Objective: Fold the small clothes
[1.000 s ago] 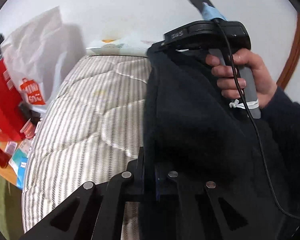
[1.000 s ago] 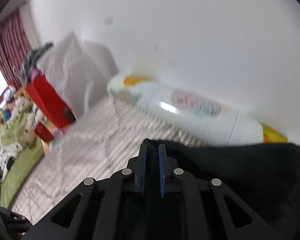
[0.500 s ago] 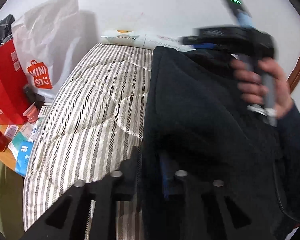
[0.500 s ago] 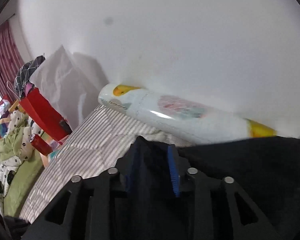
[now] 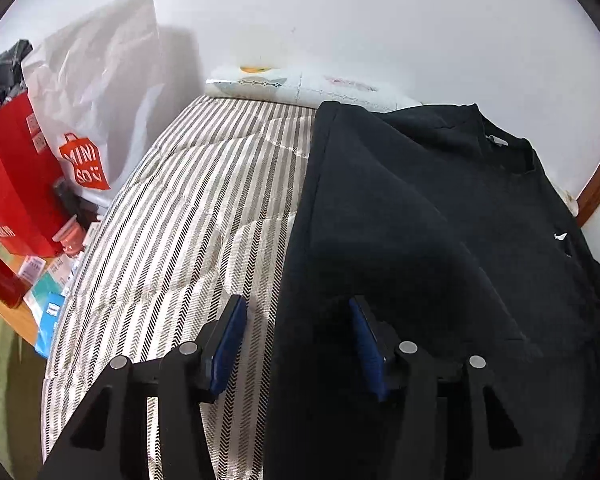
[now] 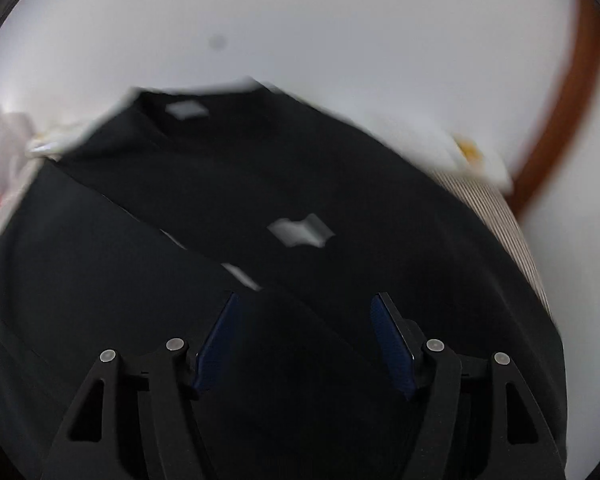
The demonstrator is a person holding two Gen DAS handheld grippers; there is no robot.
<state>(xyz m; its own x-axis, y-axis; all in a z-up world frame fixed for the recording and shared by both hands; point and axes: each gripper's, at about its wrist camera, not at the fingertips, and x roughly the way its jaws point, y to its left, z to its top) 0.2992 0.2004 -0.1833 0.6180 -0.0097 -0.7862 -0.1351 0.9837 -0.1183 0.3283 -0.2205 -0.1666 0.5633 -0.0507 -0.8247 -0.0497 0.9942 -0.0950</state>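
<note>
A black T-shirt [image 5: 420, 220] lies on the striped mattress [image 5: 188, 216], with one side folded over so its left edge runs straight. Its collar with a white label [image 5: 496, 140] points to the far right. My left gripper [image 5: 296, 320] hangs over that folded edge; its jaws are opening and the pads do not press the cloth. In the blurred right wrist view the same black T-shirt [image 6: 300, 200] fills the middle. My right gripper [image 6: 304, 320] is above it, jaws opening, with nothing pinched between the blue pads.
A white shopping bag [image 5: 100, 92] and a red bag [image 5: 12, 184] stand left of the mattress, with small boxes [image 5: 48, 312] below them. A rolled white pad [image 5: 300, 84] lies along the wall at the mattress's far end. A brown curved frame [image 6: 560, 120] rises at right.
Both grippers have let go of the T-shirt and spread their jaws. The right gripper and the hand holding it left the left wrist view and swung across over the shirt.
</note>
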